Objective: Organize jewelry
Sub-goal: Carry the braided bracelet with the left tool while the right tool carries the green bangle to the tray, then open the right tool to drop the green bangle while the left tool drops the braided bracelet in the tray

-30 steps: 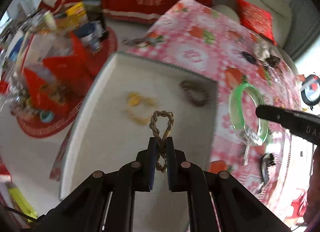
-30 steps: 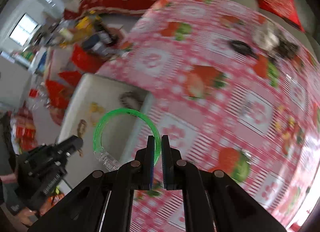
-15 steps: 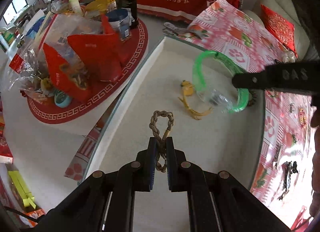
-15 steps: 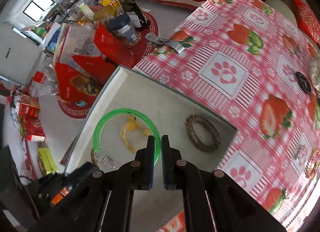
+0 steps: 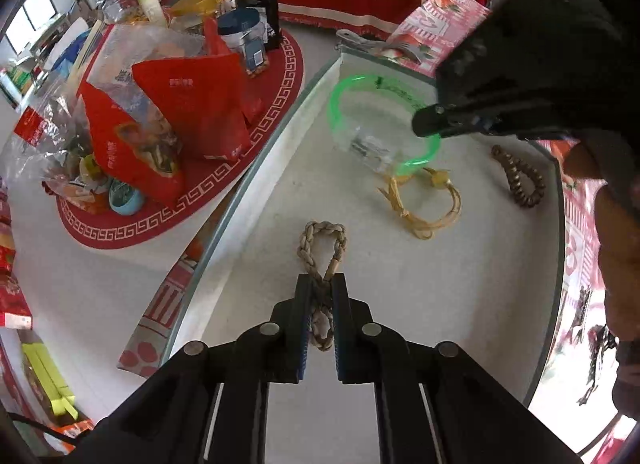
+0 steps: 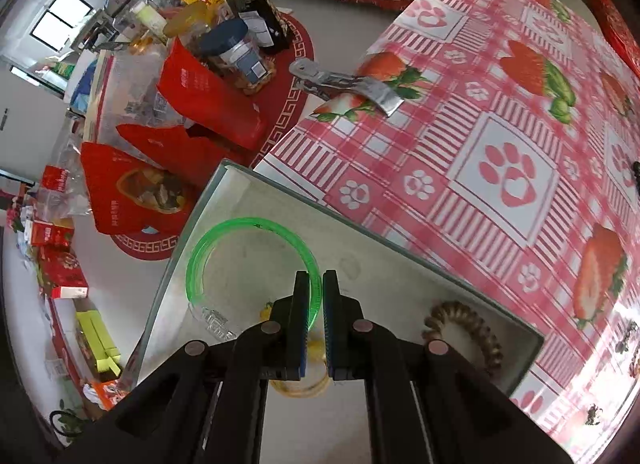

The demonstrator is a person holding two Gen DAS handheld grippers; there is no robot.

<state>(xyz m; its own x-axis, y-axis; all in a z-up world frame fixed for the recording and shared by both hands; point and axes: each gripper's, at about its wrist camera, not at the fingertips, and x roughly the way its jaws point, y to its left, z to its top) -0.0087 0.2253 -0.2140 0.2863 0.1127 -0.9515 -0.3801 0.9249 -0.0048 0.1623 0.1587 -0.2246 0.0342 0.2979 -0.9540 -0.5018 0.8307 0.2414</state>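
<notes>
Left wrist: left gripper point(image 5: 321, 296) pinches braided loop point(image 5: 322, 240) — right gripper point(image 6: 316, 292) clamps green bangle point(image 6: 224, 236).

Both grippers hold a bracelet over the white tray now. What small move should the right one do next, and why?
Probably lower the right gripper a little and open it. Its jaws are shut on the green bangle, which hangs over a bare far corner of the white tray, clear of the yellow bracelet and the brown beaded bracelet already lying inside.
</notes>
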